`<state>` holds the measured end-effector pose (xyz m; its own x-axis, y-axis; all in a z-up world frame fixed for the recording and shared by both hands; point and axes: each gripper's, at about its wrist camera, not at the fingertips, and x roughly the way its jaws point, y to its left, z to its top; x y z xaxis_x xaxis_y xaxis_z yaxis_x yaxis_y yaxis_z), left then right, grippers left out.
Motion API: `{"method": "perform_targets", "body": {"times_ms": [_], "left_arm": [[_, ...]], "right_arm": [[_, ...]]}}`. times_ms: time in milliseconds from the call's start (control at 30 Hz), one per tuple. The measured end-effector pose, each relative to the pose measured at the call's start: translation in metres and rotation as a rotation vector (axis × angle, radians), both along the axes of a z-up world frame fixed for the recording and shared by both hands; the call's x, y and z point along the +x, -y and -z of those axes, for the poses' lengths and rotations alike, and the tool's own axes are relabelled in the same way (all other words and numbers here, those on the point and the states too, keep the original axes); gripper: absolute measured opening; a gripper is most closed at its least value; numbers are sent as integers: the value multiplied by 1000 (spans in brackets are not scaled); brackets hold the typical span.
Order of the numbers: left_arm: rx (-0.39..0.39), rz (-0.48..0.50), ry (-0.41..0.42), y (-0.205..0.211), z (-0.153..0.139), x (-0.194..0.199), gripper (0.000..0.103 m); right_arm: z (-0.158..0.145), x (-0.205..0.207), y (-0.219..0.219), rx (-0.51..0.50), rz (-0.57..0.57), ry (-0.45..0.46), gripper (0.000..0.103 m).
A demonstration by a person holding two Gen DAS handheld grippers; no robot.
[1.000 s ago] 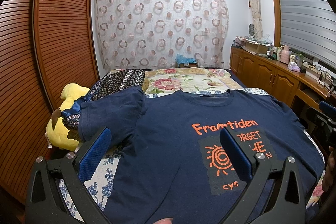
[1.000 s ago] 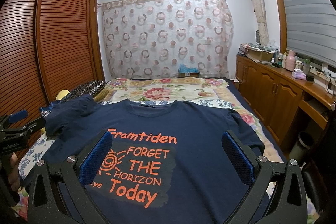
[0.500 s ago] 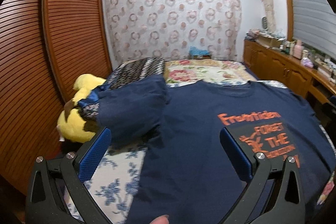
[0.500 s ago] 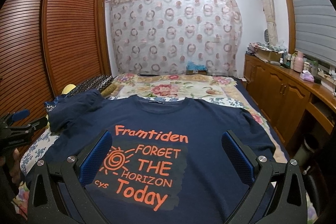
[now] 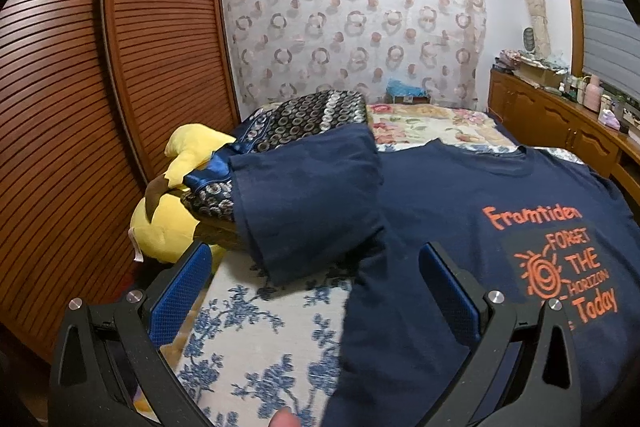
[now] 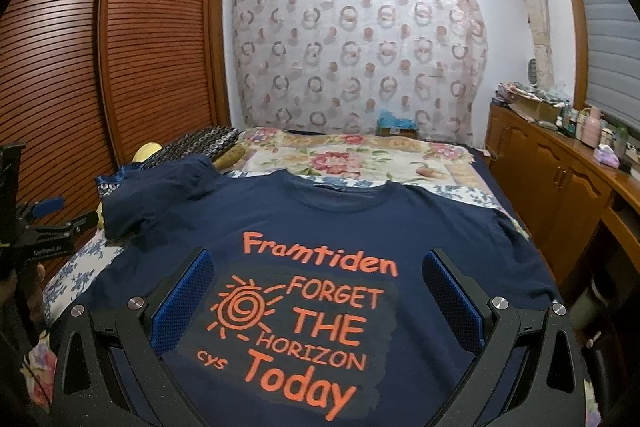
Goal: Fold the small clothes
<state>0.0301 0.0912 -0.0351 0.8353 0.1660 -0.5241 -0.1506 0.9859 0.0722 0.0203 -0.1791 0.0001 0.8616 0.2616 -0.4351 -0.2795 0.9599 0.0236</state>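
A navy T-shirt (image 6: 420, 227) with orange print lies front up, spread flat on the bed. Its left sleeve (image 5: 304, 203) drapes over a patterned pillow; it also shows in the right wrist view (image 6: 152, 195). My left gripper (image 5: 316, 287) is open and empty, held over the shirt's left side edge just below that sleeve. It shows at the left edge of the right wrist view (image 6: 44, 219). My right gripper (image 6: 316, 299) is open and empty above the printed chest area.
A yellow plush toy (image 5: 168, 223) and a dark patterned pillow (image 5: 308, 119) lie at the bed's left edge by the slatted wardrobe (image 5: 80, 107). A wooden cabinet (image 6: 560, 187) with bottles runs along the right. A floral bedspread (image 6: 352, 159) covers the far bed.
My left gripper has swung left, from over the shirt's chest to its left edge and sleeve. My right gripper has moved slightly closer to the print. The shirt has not moved.
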Motion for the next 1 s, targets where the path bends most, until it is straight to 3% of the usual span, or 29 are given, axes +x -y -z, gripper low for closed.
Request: {"method": "perform_targets", "body": {"times_ms": [400, 633, 1000], "left_arm": [[-14, 51, -76, -28, 13, 22, 103], [-40, 106, -61, -38, 5, 34, 103], [-82, 157, -105, -51, -2, 64, 88]], "right_arm": [[6, 33, 1, -13, -82, -67, 103], [5, 57, 0, -20, -114, -125, 103], [-5, 86, -5, -18, -175, -138, 102]]}}
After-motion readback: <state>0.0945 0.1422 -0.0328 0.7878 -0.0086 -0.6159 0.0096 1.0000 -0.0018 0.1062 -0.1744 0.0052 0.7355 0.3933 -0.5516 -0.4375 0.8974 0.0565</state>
